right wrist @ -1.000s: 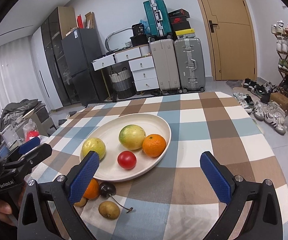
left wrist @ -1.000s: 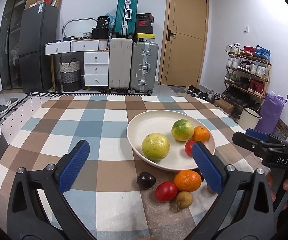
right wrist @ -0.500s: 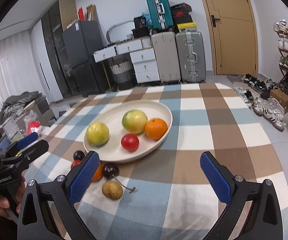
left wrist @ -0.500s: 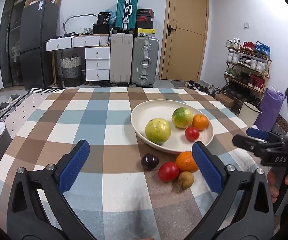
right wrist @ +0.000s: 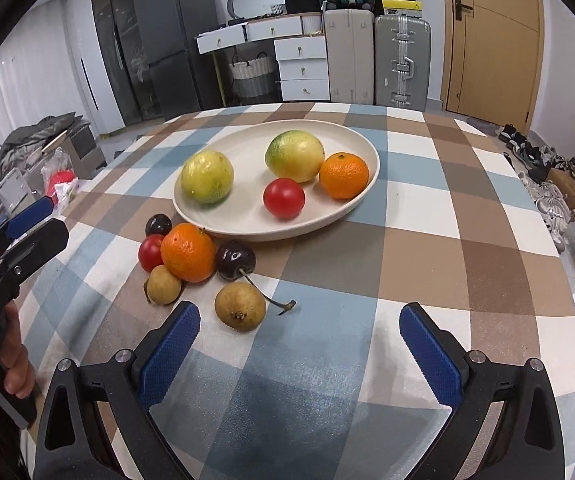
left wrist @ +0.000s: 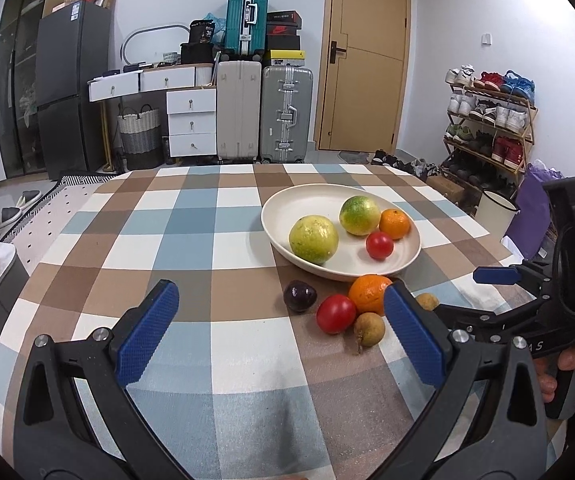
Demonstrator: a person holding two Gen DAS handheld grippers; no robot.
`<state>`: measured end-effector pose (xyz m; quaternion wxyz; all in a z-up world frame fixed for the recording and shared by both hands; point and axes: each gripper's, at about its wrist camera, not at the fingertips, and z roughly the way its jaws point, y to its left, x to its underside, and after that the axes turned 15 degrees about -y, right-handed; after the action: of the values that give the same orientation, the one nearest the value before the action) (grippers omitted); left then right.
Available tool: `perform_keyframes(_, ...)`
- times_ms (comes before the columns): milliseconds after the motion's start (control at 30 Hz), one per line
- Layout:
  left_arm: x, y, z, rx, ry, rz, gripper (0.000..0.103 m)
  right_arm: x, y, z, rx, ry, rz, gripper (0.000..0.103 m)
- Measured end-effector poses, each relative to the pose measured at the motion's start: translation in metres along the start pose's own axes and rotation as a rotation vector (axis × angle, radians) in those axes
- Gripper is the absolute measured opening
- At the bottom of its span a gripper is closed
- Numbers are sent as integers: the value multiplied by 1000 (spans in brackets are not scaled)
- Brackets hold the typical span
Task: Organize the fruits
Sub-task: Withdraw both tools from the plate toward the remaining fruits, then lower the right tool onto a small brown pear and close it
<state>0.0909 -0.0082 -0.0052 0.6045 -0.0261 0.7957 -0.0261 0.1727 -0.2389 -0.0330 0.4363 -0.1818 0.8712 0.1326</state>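
A cream plate (left wrist: 287,204) (right wrist: 351,204) on the checked tablecloth holds two yellow-green fruits, a small orange (right wrist: 344,175) and a red tomato (right wrist: 284,197). In front of it lie a loose orange (left wrist: 368,292) (right wrist: 188,252), a red tomato (left wrist: 336,313) (right wrist: 150,252), a dark plum (left wrist: 299,296) (right wrist: 158,224), a dark cherry (right wrist: 236,260) and two brown longan-like fruits (right wrist: 240,306) (right wrist: 163,289). My left gripper (left wrist: 277,338) is open and empty, just in front of the loose fruits. My right gripper (right wrist: 299,350) is open and empty, near the stemmed brown fruit.
The round table's edge (right wrist: 559,264) drops off at the right toward shoes on the floor. Suitcases (left wrist: 263,112), drawers and a fridge stand behind the table. A shoe rack (left wrist: 487,120) is at the right.
Both grippers have drawn back toward me from the plate, so the loose fruits now show in front of the fingers. Both stay open. No fruit has moved.
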Motion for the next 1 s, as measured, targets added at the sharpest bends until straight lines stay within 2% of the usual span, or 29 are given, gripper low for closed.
perform_keyframes(100, 1, 2, 2, -4, 9, -8, 102, 2, 6, 6, -5, 28, -9, 100)
perform_keyframes(233, 1, 5, 2, -8, 9, -27, 102, 3, 15, 15, -11, 63, -36, 82)
perform_keyframes(400, 2, 7, 5, -13, 22, -38, 102, 3, 21, 21, -14, 84, -70, 76)
perform_keyframes(567, 3, 5, 8, -14, 31, -24, 102, 2, 27, 22, -13, 79, -93, 64)
perform_keyframes(633, 3, 4, 9, -15, 34, -20, 102, 2, 28, 20, -24, 73, -95, 52)
perform_keyframes(733, 3, 4, 8, -15, 33, -23, 102, 1, 30, 17, -32, 63, -101, 43)
perform_keyframes(900, 3, 4, 9, -14, 33, -23, 102, 2, 33, 11, -50, 47, -110, 32)
perform_keyframes(1000, 3, 3, 8, -15, 34, -22, 102, 3, 32, 4, -66, 29, -107, 30)
